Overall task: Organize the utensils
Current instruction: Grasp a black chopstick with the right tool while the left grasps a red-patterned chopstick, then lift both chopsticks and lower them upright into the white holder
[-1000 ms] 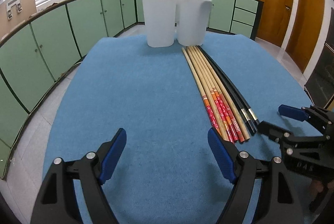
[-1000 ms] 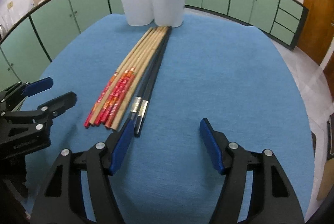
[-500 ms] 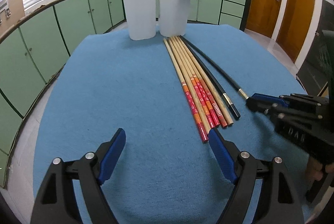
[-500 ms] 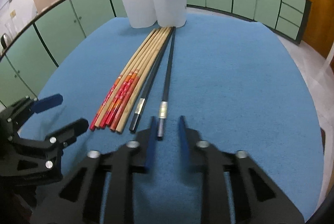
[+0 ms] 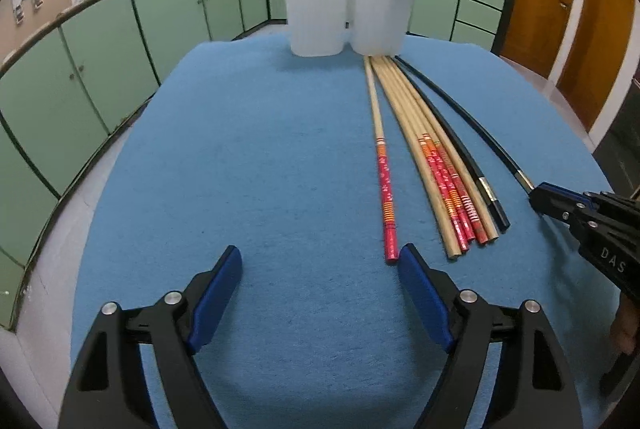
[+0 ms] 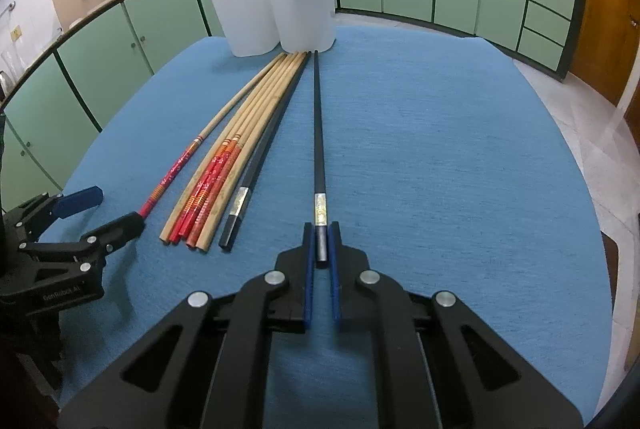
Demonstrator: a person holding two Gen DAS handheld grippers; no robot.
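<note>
Now the right tongs (image 6: pixel 321 243) have clamped a black chopstick (image 6: pixel 318 133).

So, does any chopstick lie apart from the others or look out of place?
Yes. One wooden chopstick with a red end lies alone beside the bundle, near the left gripper, whose jaws are closing. One black chopstick is pulled aside, clamped in the right gripper.

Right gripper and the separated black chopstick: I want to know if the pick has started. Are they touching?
Touching. The right wrist view shows the right gripper shut on the black chopstick's near end, blue pads against both sides.
</note>
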